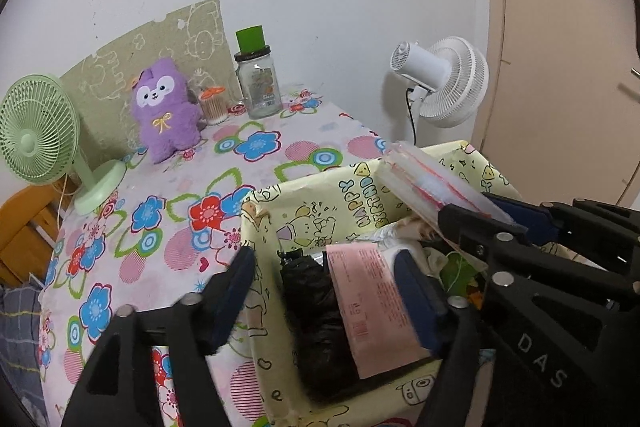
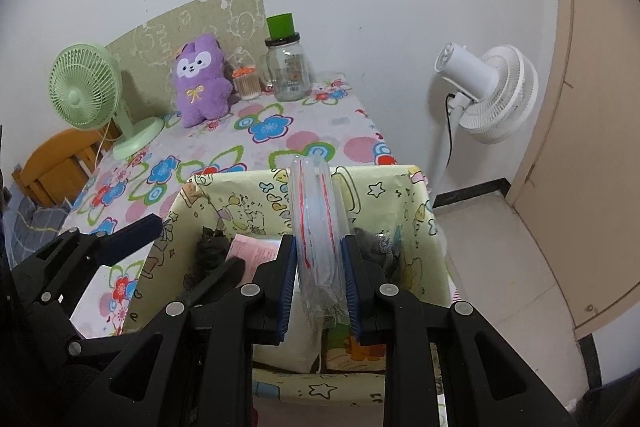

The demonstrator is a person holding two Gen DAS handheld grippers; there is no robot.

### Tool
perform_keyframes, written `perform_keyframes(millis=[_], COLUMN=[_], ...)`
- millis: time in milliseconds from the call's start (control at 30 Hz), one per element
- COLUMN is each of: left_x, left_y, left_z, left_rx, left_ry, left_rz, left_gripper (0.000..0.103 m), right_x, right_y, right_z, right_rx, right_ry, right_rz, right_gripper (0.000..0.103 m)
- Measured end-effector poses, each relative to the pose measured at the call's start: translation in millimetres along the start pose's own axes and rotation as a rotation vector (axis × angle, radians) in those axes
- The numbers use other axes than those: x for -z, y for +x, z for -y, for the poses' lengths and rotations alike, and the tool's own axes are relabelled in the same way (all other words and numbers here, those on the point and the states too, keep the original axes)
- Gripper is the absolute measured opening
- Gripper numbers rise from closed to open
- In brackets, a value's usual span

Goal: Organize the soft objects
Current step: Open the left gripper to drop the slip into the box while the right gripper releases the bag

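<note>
Clear bag: a clear plastic zip bag with red seal lines (image 2: 318, 227), something pale folded inside, stands on edge above the open box, its upper end tilted toward the far wall of the box.
Right gripper: the right gripper (image 2: 318, 291) is clenched on the zip bag, its blue pads pressed to both flat sides near the bag's lower half.
Box: a pale yellow cardboard box with cartoon prints and "Happy Birthday" lettering (image 1: 280, 203) sits at the near edge of the table, open at the top.
Box contents: a crumpled black plastic bag (image 1: 316, 311) lies at the left, a pink printed packet (image 1: 372, 303) leans beside it, and white and grey soft things fill the right side.
Left gripper: the left gripper (image 1: 332, 291) is released, jaws spread wide; one finger is outside the box's left wall, the other inside by the pink packet, nothing pressed between them.
Table: a flower-patterned tablecloth (image 1: 256, 147) covers it.
Far end: a purple plush toy with a yellow bow (image 1: 166, 109) sits upright between a green desk fan (image 1: 36, 135) and a glass jar with a green cap (image 1: 258, 83).
Floor: a white standing fan (image 1: 444, 81) is beside the table.
</note>
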State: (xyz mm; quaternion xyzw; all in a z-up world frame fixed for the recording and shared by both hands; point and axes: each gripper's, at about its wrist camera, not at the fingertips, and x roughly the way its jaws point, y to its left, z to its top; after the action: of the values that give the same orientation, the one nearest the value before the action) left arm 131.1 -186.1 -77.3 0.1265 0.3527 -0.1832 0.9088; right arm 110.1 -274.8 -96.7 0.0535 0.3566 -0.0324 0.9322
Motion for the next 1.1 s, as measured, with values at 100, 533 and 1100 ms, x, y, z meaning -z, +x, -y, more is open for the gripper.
perform_keyframes(millis=[100,533,1100], left_x=[4.0,17.9,40.0], left_y=[-3.3,-24.0,-80.9], left_z=[-0.7,-14.5,-51.5], left_rx=[-0.003,-0.014,-0.069], left_ry=[0.007,0.002,-0.085], left_rz=[-0.004,-0.006,0.075], left_gripper=[0.082,0.089,0.098], right_x=[1.7,10.1,18.1], right_y=[3.4,-10.5,-55.6], right_z=[-3.7,-28.3,-69.9], right_rx=[-0.009,-0.007,0.004], right_ry=[-0.006,-0.05,-0.088], right_rz=[-0.009,0.041,0.114], right_gripper=[0.026,0.068,0.088])
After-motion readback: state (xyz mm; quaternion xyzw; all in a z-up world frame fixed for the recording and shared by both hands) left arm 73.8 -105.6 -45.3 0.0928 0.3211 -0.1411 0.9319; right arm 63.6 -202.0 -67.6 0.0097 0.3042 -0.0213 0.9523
